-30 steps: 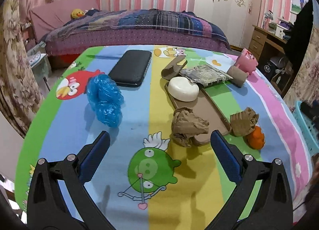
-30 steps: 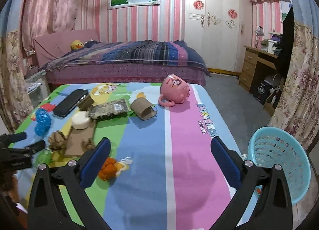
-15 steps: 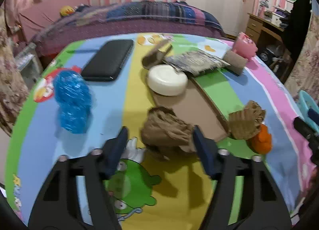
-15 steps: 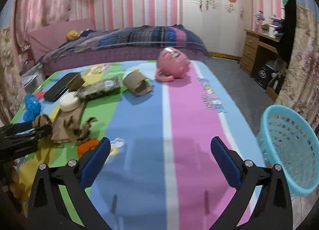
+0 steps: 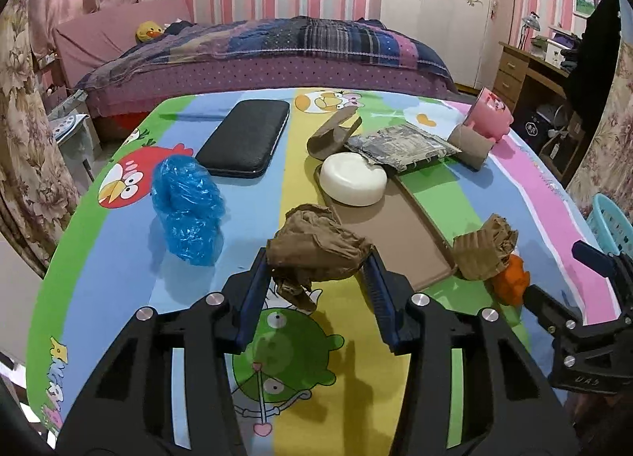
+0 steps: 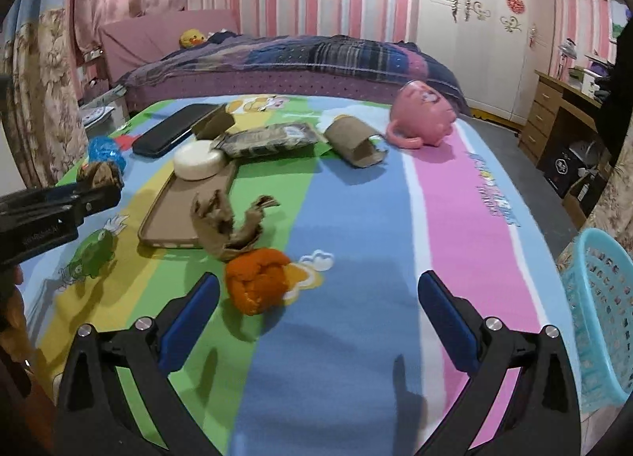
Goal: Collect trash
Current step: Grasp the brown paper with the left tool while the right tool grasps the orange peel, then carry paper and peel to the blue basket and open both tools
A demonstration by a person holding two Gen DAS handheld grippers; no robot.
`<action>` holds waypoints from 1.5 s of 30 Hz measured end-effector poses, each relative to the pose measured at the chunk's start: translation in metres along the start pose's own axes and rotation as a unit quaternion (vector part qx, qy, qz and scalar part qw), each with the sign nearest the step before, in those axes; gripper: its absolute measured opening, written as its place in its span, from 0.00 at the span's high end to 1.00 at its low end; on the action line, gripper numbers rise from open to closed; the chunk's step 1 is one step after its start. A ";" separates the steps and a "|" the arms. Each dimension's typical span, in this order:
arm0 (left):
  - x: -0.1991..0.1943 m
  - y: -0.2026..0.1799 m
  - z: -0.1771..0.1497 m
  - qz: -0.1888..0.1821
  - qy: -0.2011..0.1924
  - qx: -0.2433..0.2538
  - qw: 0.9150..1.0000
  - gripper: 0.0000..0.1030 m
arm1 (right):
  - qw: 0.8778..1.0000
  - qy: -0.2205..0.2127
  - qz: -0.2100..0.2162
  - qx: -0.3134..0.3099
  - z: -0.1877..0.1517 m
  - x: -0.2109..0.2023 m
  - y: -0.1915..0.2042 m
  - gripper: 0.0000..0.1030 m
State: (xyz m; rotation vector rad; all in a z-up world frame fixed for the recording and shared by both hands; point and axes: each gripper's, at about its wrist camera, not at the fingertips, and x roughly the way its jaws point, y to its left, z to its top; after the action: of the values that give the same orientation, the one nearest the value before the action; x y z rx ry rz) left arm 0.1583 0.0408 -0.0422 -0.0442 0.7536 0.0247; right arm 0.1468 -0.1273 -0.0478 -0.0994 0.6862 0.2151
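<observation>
The left tongs (image 5: 318, 278) were closing, about half open, their blue pads touching both sides of a crumpled brown paper wad (image 5: 316, 248) lifted just off the bench (image 5: 118, 258). The right tongs (image 6: 318, 299) stood wide open and empty above the bench's cartoon cloth, an orange peel (image 6: 257, 278) lying just ahead of the left finger, apart from it. A blue basket (image 6: 597, 317) stood beside the bench at the right. Torn brown paper (image 6: 225, 224) touched the peel's far side.
</observation>
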 end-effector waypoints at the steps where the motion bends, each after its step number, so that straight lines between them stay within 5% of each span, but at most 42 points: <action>1: 0.001 0.001 0.000 -0.003 0.004 -0.003 1.000 0.55 | 1.000 0.002 0.001 -0.002 0.000 0.003 0.003 0.06; 3: 0.001 0.002 0.000 -0.006 0.006 -0.007 1.000 0.55 | 1.000 0.005 0.002 -0.007 0.001 0.008 0.007 0.10; 11: 0.001 0.005 0.000 -0.012 0.007 -0.017 1.000 0.55 | 0.998 0.032 0.054 -0.021 0.000 0.018 0.014 0.66; 14: 0.000 0.003 0.000 -0.012 0.002 -0.014 1.000 0.55 | 0.998 0.030 0.059 -0.024 0.000 0.016 0.015 0.73; 29: -0.016 -0.018 0.002 -0.035 -0.028 0.009 0.999 0.55 | 1.000 -0.013 0.001 0.018 0.010 -0.033 -0.043 0.76; 38: -0.052 -0.073 0.010 -0.087 -0.076 0.049 0.992 0.55 | 0.995 -0.073 -0.033 0.060 0.018 -0.095 -0.105 0.76; 45: -0.061 -0.134 0.008 -0.136 -0.077 0.074 0.985 0.55 | 0.988 -0.094 -0.090 0.087 0.000 -0.136 -0.171 0.76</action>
State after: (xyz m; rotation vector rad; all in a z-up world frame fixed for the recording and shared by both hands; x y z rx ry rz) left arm 0.1243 -0.0931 0.0096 -0.0037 0.5876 -0.2861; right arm 0.0836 -0.3165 0.0430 0.0269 0.5012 -0.0096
